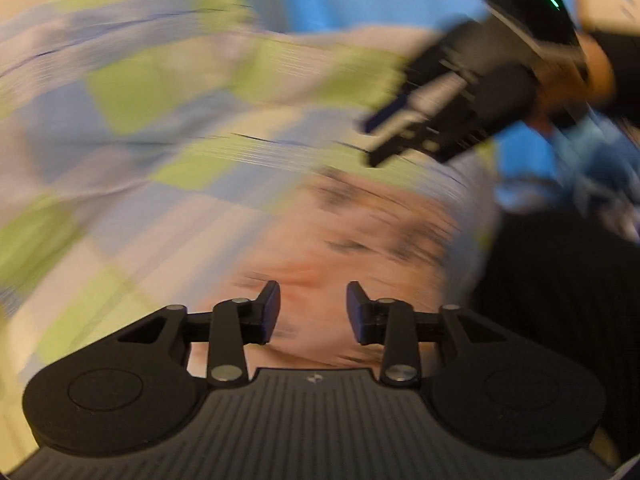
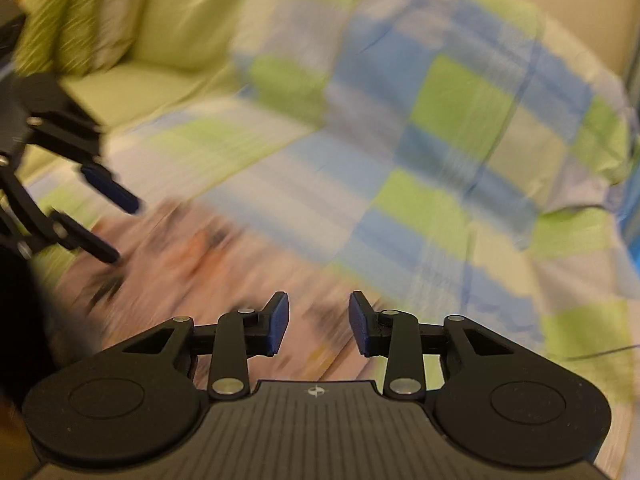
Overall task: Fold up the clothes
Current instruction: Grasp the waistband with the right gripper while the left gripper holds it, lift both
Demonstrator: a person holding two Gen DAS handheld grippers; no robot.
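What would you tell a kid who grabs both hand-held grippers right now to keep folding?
Left hand-held gripper: open, holding nothing.
Right hand-held gripper: open, holding nothing.
The pinkish printed garment lies on the checked blue-and-green bedcover, right under both grippers. The pictures are blurred, so its shape and folds can't be read.
Done: nothing I can confirm.
Left: grab the garment's edges and fold it.
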